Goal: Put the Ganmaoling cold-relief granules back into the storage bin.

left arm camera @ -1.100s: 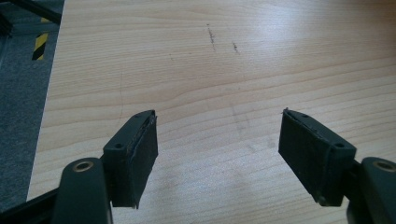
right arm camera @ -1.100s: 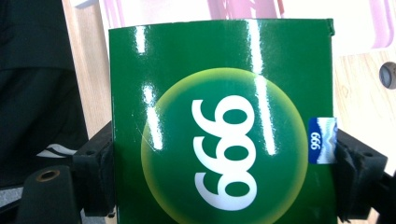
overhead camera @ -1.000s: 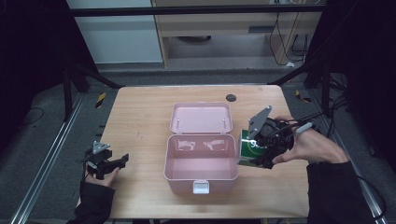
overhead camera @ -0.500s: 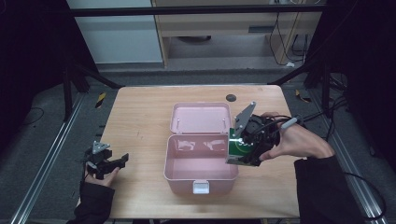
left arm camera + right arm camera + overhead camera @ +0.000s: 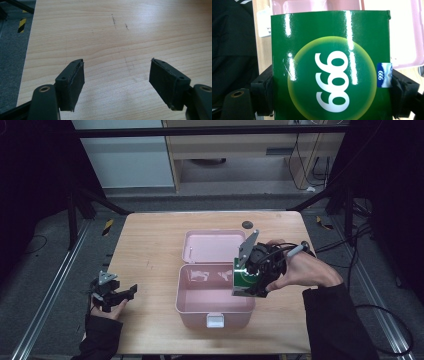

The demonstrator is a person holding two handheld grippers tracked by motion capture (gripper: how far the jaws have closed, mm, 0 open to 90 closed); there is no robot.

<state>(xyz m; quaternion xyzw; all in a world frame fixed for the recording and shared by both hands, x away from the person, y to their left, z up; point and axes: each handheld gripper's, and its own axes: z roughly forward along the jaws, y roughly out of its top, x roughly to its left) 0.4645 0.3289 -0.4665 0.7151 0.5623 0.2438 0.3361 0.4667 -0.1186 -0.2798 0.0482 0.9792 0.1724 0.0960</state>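
- My left gripper [image 5: 131, 291] sits at the near left corner of the wooden table [image 5: 150, 245], well apart from everything else, with my left hand [image 5: 102, 306] wrapped around it just off the table's edge.
- In the left gripper view its two black jaws stand wide apart with nothing between them; under the gap lies bare pale wood with a few faint dark scuffs (the pads [image 5: 76, 82] look worn along their edges).
- The grey three-cornered plate [image 5: 105, 278] on top of that gripper faces up toward the high camera.
- In the middle of the table stands the pink storage box [image 5: 200, 302], open, its lid [image 5: 212, 246] thrown back flat on the far side and its white latch [image 5: 215, 320] facing me.
- The box's inside, as far as I can see it, shows pale pink floor and walls.
- A small dark round thing [image 5: 246, 224] lies on the table beyond the lid, near the far edge; I cannot tell what it is.
- My right gripper [image 5: 248, 285] hovers over the right side of the open box, tilted, jaws pointing down and to the left.
- It is clamped on a green carton [image 5: 330, 67] printed with a white "999" in a yellow-green circle; each jaw presses one side of the carton.
- In the high view the carton [image 5: 243, 281] hangs above the box's right wall, its lower end about level with the rim.
- My right hand [image 5: 300, 267] grips the tool from the right, sleeve trailing to the near right edge.
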